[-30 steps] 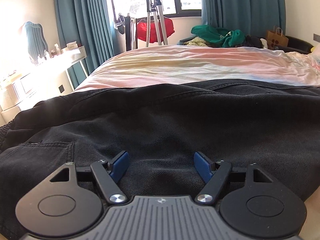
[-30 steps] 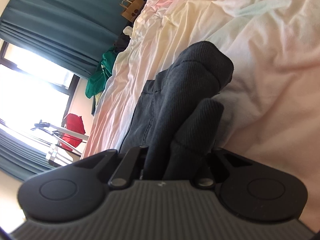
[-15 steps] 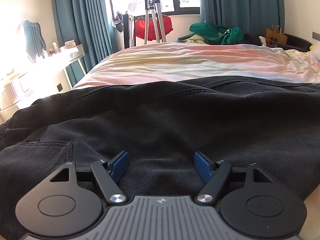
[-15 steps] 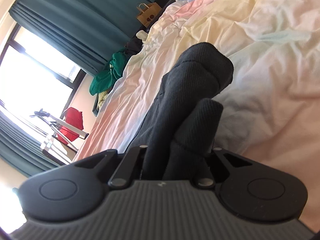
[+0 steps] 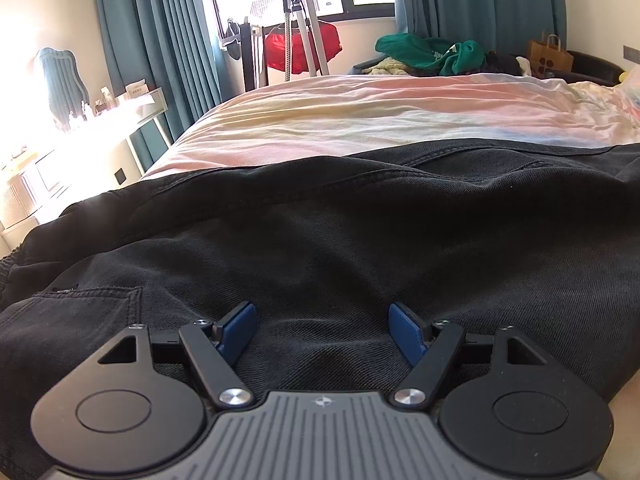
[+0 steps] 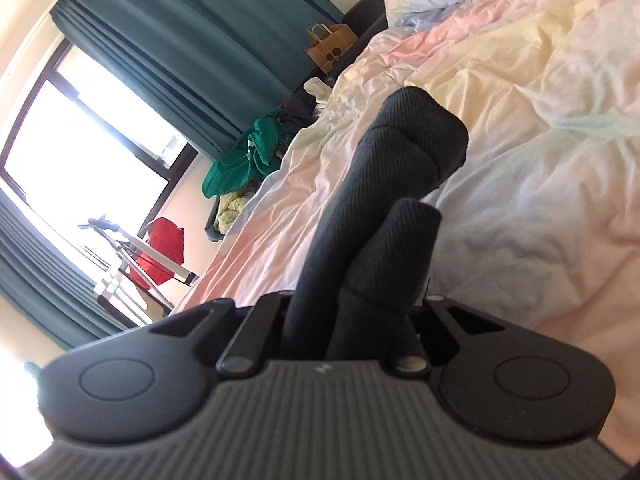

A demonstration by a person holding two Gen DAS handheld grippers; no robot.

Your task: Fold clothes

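Note:
Black denim trousers (image 5: 340, 240) lie spread across the near part of the bed, with a stitched pocket at the lower left. My left gripper (image 5: 322, 330) is open, its blue pads resting low on the fabric, holding nothing. My right gripper (image 6: 352, 300) is shut on a bunched fold of the same dark trousers (image 6: 400, 184), which stands up between its fingers and hides the fingertips. It holds the fold above the pastel bedsheet (image 6: 540, 160).
The pastel sheet (image 5: 380, 116) covers the bed beyond the trousers. Past the far edge are a pile of green clothes (image 5: 432, 54), a brown paper bag (image 5: 550, 56), a stand with a red bag (image 5: 304, 46), teal curtains and a white dresser (image 5: 120, 116) at left.
The right gripper has lifted and tilted with the fold, so more of the room and window shows. The left gripper has barely moved and stays open on the trousers.

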